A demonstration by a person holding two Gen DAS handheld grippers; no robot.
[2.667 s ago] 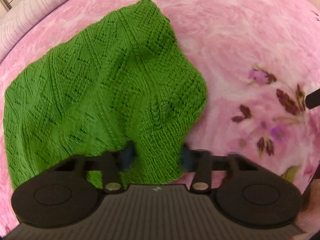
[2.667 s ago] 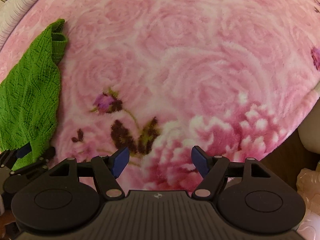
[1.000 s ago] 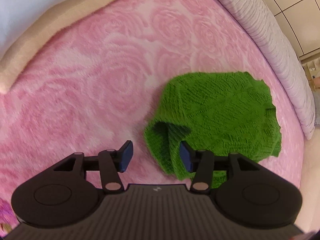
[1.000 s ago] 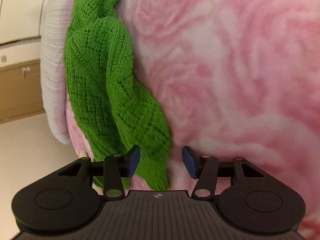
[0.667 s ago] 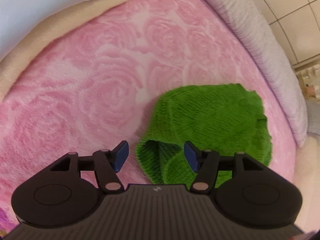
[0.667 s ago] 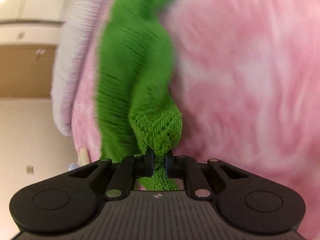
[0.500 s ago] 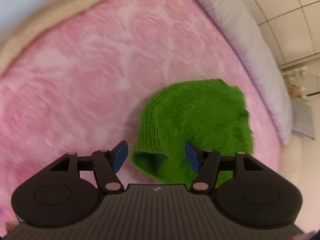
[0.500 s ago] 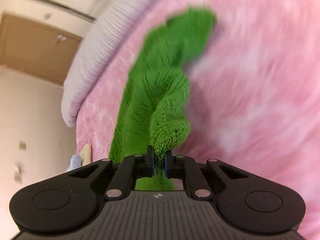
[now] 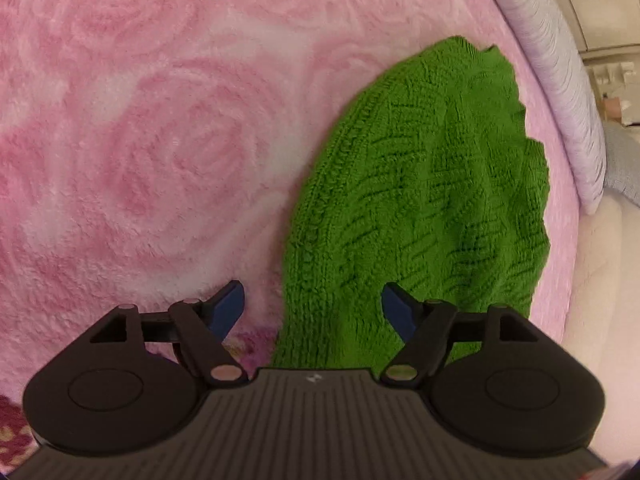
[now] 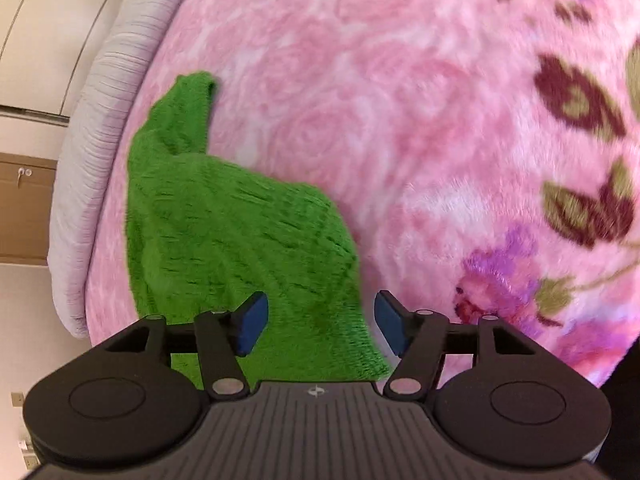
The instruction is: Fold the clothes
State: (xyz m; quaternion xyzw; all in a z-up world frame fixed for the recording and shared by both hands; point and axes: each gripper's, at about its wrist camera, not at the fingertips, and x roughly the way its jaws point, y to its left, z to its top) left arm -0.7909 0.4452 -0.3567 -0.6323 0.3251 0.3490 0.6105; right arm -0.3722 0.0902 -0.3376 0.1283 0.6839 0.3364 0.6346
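The green knitted garment (image 9: 420, 200) lies bunched on the pink rose-patterned blanket (image 9: 160, 140), near the blanket's edge by the grey ribbed cushion (image 9: 560, 80). The left gripper (image 9: 312, 312) hovers over the garment's near end, its fingers spread wide and holding nothing. The right gripper (image 10: 320, 322) also has wide fingers straddling the garment (image 10: 240, 240); the blurred view suggests no grip.

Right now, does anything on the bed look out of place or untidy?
Yes. The green knit garment is not a neat fold: it lies bunched and humped on the pink floral blanket, near the blanket's edge, with one narrow end sticking out. Both the left gripper and the right gripper are open.
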